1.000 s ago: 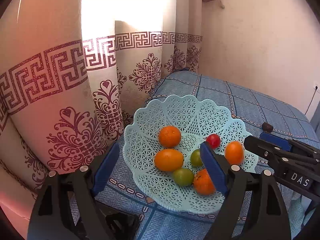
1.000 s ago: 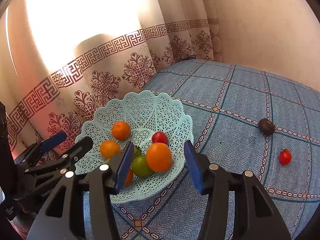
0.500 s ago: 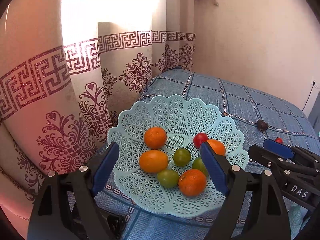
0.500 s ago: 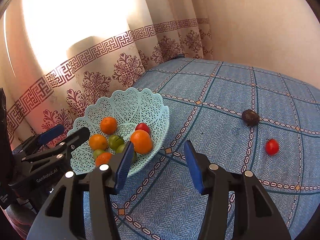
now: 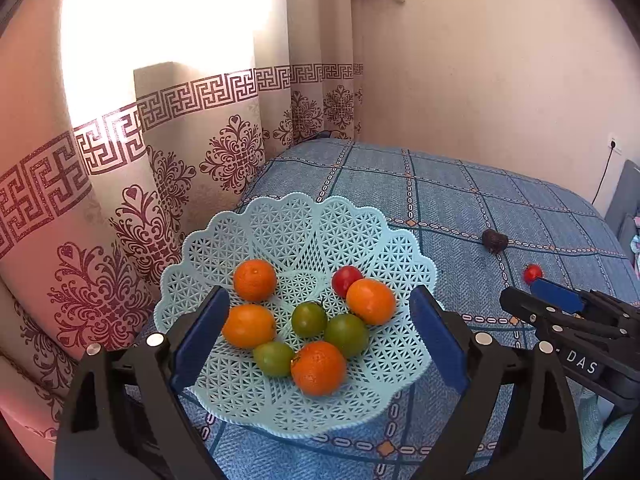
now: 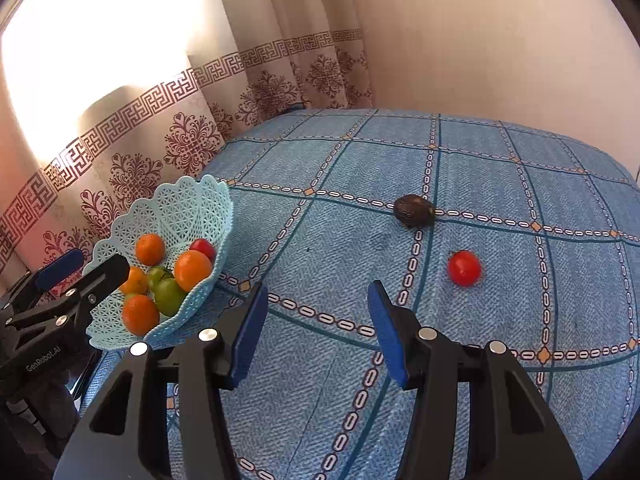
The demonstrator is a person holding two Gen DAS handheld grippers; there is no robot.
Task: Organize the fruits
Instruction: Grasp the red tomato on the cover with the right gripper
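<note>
The light blue lattice basket [image 5: 404,252] holds eight fruits: four oranges, three green tomatoes and one red tomato. The oranges sit at the back left [image 5: 255,280], the left [image 5: 249,325], the front [image 5: 318,367] and the right [image 5: 371,301]. The green tomatoes [image 5: 309,319] cluster in the middle, touching one another and the front orange. The red tomato in the basket [image 5: 345,279] lies just behind the right orange.

Two more things lie loose on the bed [image 6: 520,168], well apart from the basket: one red tomato [image 6: 463,267] and one dark, rough-skinned fruit [image 6: 413,210], possibly an avocado, though the view is too poor to say. They lie near each other but not touching.

The basket stands at the bed's left edge, its scalloped rim just beside the patterned curtain [image 5: 132,184]. A pale wall [image 5: 500,60] closes the far side. Between the basket and the loose fruits the blue checked cover lies bare and flat.

The left gripper [image 5: 320,332] hangs over the basket with its blue pads wide apart, holding nothing. The right gripper [image 6: 318,322] hovers over the open cover, its pads also spread and empty, the loose red tomato just ahead and to its right
</note>
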